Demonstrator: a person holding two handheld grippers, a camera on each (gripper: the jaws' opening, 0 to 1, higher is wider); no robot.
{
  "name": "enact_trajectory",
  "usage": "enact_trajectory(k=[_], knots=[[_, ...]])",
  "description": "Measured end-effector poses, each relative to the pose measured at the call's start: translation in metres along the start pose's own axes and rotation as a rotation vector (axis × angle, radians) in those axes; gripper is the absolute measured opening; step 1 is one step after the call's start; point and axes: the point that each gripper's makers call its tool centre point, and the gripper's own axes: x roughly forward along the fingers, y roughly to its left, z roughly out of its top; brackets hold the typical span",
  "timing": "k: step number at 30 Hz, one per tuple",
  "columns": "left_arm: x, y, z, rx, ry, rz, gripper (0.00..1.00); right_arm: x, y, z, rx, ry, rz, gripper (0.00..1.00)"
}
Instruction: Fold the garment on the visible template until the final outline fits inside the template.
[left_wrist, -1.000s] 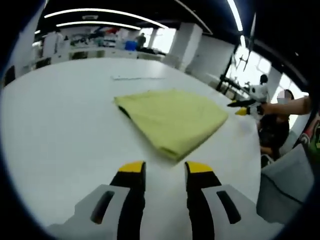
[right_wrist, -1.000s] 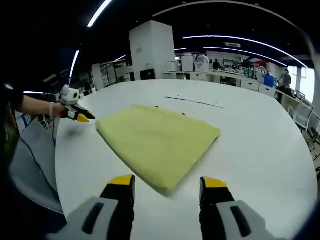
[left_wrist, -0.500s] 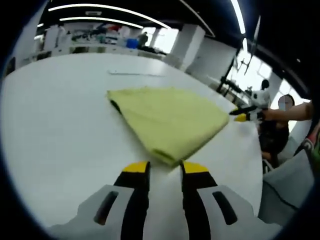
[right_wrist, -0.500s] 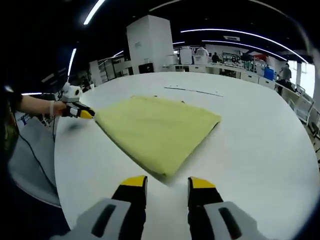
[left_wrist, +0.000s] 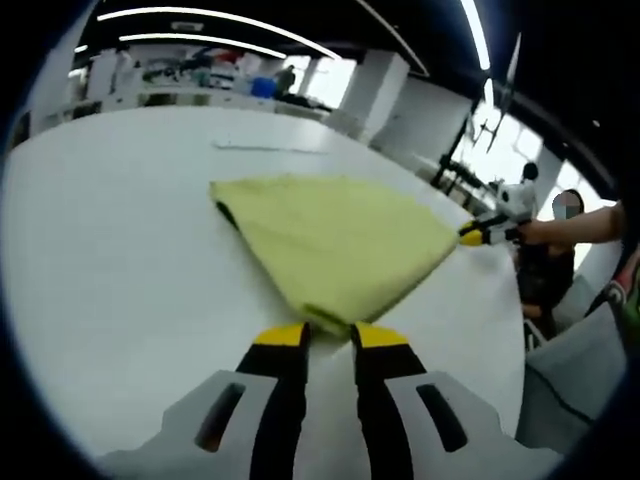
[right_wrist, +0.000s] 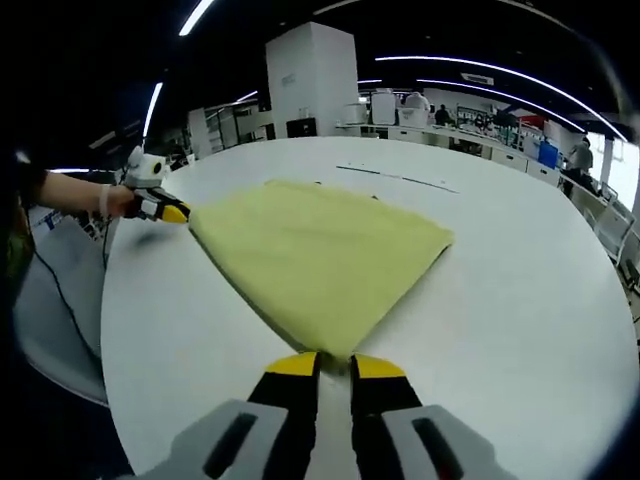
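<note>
**Both grippers at opposite corners of the folded cloth**

On the white table (left_wrist: 110, 260), in the left gripper view, the yellow-green garment (left_wrist: 335, 235) lies folded into a rough wedge, flat on the surface. The left gripper (left_wrist: 330, 335) sits right at the near corner, yellow tips either side of the cloth's edge, jaws drawn narrow. Whether the corner is actually pinched, I cannot tell: the fabric meets the tips but the grip itself is not clear. Off to the right, the right gripper (left_wrist: 478, 232) points its yellow tip at the far corner, held in a person's hand (left_wrist: 535, 230). A thin line (left_wrist: 270, 148) runs across the table beyond the cloth.

Over to the right gripper view: same garment (right_wrist: 320, 255), same table (right_wrist: 520, 290). The right gripper (right_wrist: 325, 365) has its tips close together at the nearest corner, the point of the cloth just meeting them; held or not, I cannot tell. At the left corner, the left gripper (right_wrist: 170, 212) touches the edge, a hand (right_wrist: 118, 200) behind it.
</note>
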Motion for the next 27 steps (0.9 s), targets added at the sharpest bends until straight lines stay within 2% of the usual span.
enact_trajectory(k=[8,27], knots=[[0.0030,-0.0011,-0.0006,-0.023,0.001,-0.006,0.10,0.0016,-0.0020,0.0013,-0.010,0.002,-0.005,0.02],[-0.0008,0.0006,-0.0008,-0.015,0.006,-0.018,0.00,0.0021,-0.0027,0.0025,-0.022,0.011,-0.001,0.00]])
